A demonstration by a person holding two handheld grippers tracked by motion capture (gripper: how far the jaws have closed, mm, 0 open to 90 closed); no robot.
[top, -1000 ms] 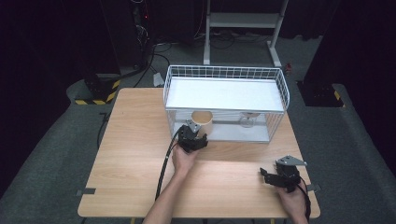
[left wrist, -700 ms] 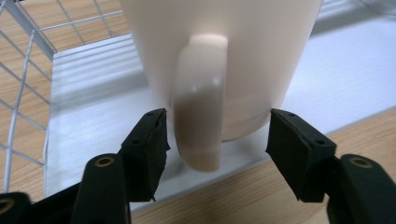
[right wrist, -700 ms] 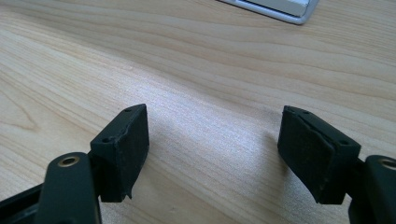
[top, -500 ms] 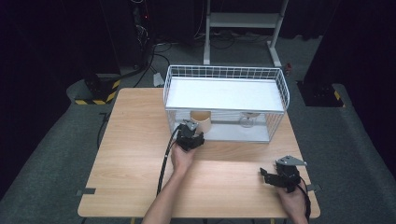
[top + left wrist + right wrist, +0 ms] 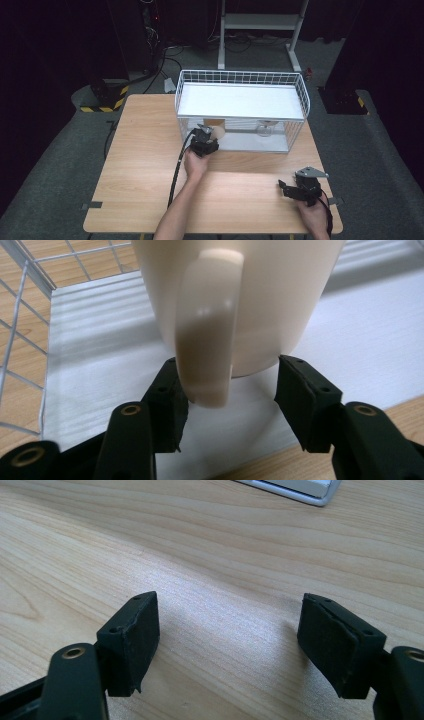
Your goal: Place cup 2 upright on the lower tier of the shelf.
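Observation:
A cream mug (image 5: 235, 295) stands on the white liner (image 5: 360, 325) of the lower level of a white wire rack (image 5: 240, 77), its handle (image 5: 207, 330) turned toward me. My left gripper (image 5: 232, 385) is open, one jaw on each side of the mug's base; a gap shows at the right jaw and the handle hangs just by the left jaw. From above, the left gripper (image 5: 206, 136) sits at the rack's front left, at the mug (image 5: 217, 131). Near the table's front right corner my right gripper (image 5: 283, 188) is open over bare wood, nothing between its jaws (image 5: 227, 625).
A clear stemmed glass (image 5: 264, 130) stands in the rack's lower level, right of the mug. A white shelf (image 5: 240, 100) covers the rack's top. The wooden table (image 5: 140, 165) stretches left and in front. Black cable (image 5: 177, 170) trails from the left gripper.
My left gripper has edged slightly forward toward the rack and the mug. The right gripper has stayed where it was.

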